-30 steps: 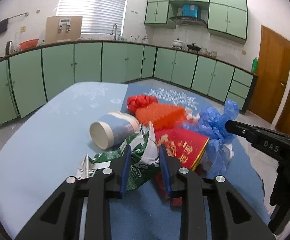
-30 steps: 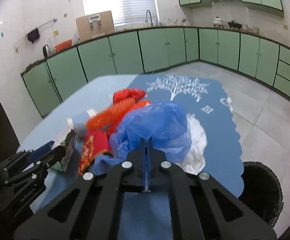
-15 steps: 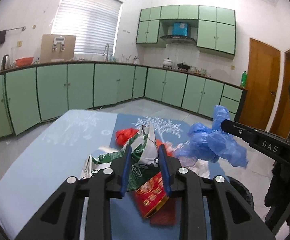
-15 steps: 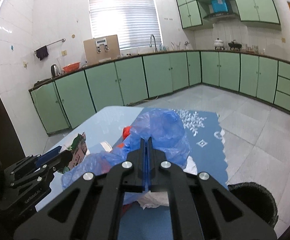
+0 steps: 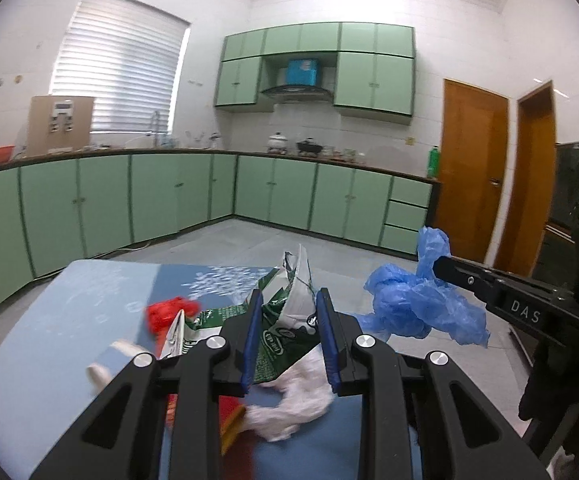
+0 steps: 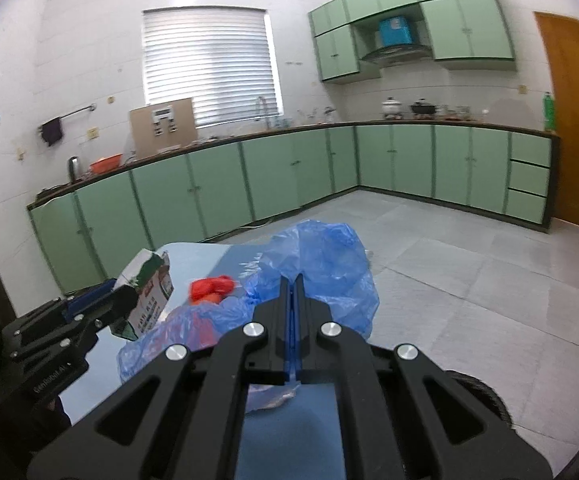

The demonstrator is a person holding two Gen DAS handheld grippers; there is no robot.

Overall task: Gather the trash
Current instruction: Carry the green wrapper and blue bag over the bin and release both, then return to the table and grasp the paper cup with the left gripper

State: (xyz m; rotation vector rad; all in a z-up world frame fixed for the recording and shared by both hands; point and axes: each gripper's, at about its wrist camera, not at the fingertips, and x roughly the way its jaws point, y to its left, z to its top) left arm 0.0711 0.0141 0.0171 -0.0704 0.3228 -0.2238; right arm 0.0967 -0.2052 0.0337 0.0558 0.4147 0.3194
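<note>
Both grippers I keep clamped: left gripper [image 5: 289,300] squeezes green carton [image 5: 285,312], right gripper [image 6: 292,280] pinches blue bag [image 6: 321,264], above table [image 5: 69,320].

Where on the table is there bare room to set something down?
The pale-blue left part of the table is bare, bordered by the red mesh and the cabinets' side. Crowded: beneath the left gripper holding the green carton, with white plastic and red packaging.

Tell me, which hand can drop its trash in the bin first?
Probably the right gripper: its blue bag hangs nearest the black bin. The left gripper holds its carton over the table.
</note>
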